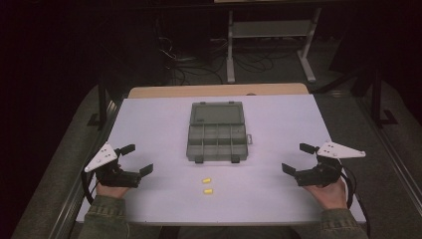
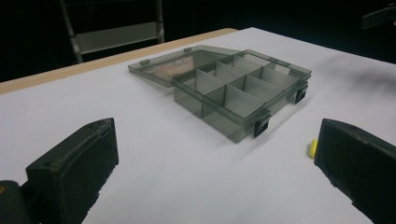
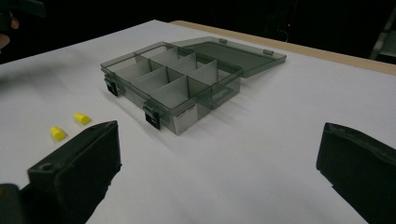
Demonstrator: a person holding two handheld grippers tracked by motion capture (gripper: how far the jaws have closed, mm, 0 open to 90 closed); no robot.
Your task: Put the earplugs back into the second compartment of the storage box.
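A smoky-grey plastic compartment box (image 1: 217, 132) lies in the middle of the white table, its lid folded flat behind it; the compartments look empty (image 2: 233, 88) (image 3: 173, 74). Two small yellow earplugs (image 1: 205, 180) (image 1: 207, 190) lie in front of the box, also seen at the left of the right gripper view (image 3: 82, 118) (image 3: 58, 134). One earplug (image 2: 312, 148) peeks out beside the right jaw in the left gripper view. My left gripper (image 1: 137, 159) rests at the table's left, open and empty. My right gripper (image 1: 297, 158) sits at the table's right, open and empty.
The white table top (image 1: 149, 119) has a wooden strip (image 1: 219, 90) along its far edge. Behind it stands a metal frame (image 1: 268, 30) with cables on the dark floor. A person's hands and green sleeves (image 1: 104, 214) come in at the near edge.
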